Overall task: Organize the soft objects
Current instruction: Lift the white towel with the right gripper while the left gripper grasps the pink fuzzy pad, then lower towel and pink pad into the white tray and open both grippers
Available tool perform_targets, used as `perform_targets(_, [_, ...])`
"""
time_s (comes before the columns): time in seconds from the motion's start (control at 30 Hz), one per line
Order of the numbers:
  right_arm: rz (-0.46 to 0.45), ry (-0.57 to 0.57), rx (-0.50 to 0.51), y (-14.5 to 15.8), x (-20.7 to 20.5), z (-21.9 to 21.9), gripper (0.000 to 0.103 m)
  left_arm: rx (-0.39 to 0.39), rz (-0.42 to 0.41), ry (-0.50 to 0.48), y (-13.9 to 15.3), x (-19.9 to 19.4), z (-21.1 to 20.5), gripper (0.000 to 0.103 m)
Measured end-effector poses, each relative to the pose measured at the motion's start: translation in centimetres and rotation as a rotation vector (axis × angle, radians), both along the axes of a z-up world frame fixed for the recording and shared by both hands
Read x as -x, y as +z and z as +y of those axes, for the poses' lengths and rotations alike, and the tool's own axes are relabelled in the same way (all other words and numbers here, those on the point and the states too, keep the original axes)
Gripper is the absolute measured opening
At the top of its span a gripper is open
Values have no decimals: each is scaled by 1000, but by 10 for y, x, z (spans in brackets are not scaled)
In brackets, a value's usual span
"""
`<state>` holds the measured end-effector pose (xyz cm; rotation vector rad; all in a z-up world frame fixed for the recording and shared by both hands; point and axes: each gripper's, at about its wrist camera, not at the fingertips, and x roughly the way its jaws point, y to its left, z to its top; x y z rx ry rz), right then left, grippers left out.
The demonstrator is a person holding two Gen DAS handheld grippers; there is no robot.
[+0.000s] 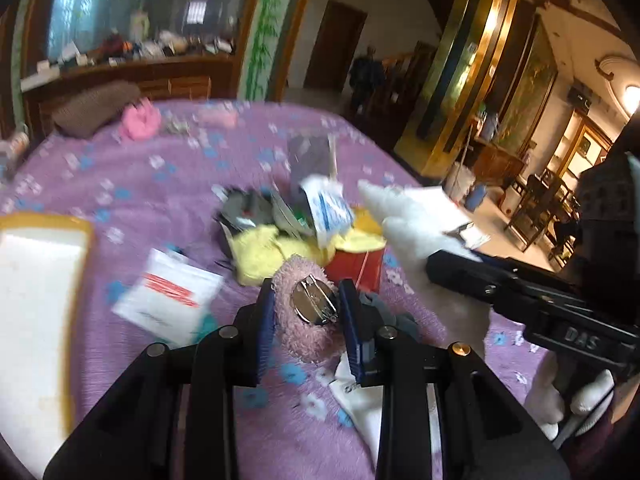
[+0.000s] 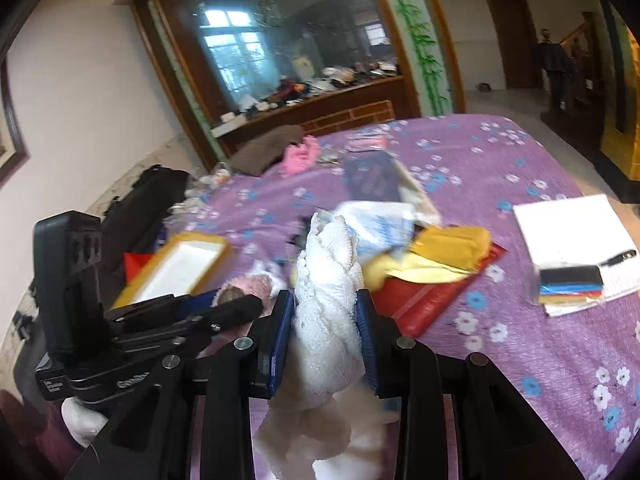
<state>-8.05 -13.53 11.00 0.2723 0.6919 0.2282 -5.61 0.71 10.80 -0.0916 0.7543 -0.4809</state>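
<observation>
Barely begun: left gripper (image 1: 306, 308) fingers clamp fuzzy pink clip-on puff (image 1: 308, 320), right gripper (image 2: 325, 312) fingers clamp white knitted cloth (image 2: 326, 300), yellow-rimmed white tray (image 2: 180, 268) empty, yellow cloths (image 1: 264, 250) left on the purple flowered bed cover (image 1: 168, 184).

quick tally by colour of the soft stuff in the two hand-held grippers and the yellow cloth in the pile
pink: 1, fuzzy pink item with metal clip in the left hand-held gripper
white: 1, white knit cloth in the right hand-held gripper
yellow: 1, yellow cloth in the pile
total: 3
</observation>
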Motion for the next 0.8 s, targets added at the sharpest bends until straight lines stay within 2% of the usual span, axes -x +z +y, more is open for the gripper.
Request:
perform_targets(0.23, [6, 140, -101, 26, -16, 48, 30, -16, -84, 132, 42, 17, 76, 28])
perform_targets(0.43, [30, 212, -168, 39, -59, 91, 31, -50, -111, 257, 55, 3, 142, 28])
perform_targets(0.6, [116, 236, -230, 22, -119, 132, 31, -19, -44, 328, 38, -32, 196, 28])
perform_targets(0.8, [231, 217, -236, -19, -193, 181, 31, 16, 44, 365, 1, -65, 228, 28])
